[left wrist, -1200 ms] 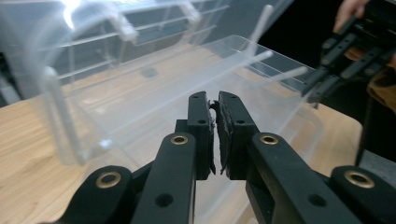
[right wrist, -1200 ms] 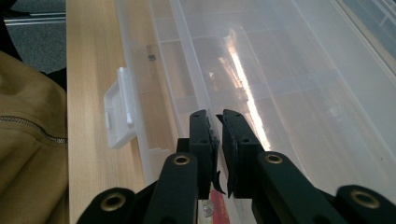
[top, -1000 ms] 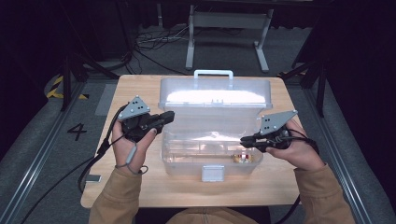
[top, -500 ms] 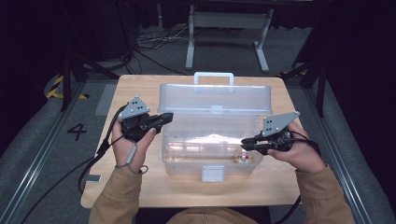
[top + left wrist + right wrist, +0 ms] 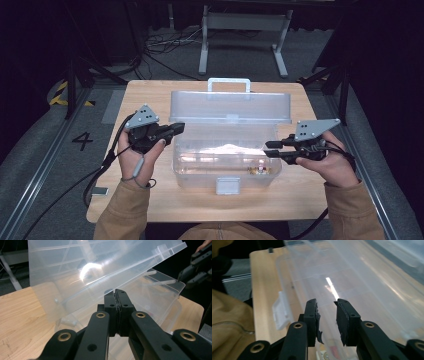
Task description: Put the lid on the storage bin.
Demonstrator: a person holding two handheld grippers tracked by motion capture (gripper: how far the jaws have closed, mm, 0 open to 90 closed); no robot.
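Two grippers flank a clear plastic box [image 5: 227, 155] with its lid [image 5: 230, 106] raised — neither holds anything.

The box sits in the middle of the wooden table [image 5: 150, 95], its white latch [image 5: 226, 185] facing the person and the lid's handle [image 5: 229, 83] at the far side. Left of the box, the left gripper [image 5: 177, 127] hovers just beside the box's left end, its jaws pressed together with nothing between them; in the left gripper view the tips lie close under the tilted lid's edge, though whether they touch it cannot be told. Inside the box, near its front right corner, lies a small coloured thing [image 5: 259, 171] too small to make out. Right of the box, the right gripper [image 5: 269, 149] points at the box's right wall — its jaws have just been opening and stand apart, the gap bare.
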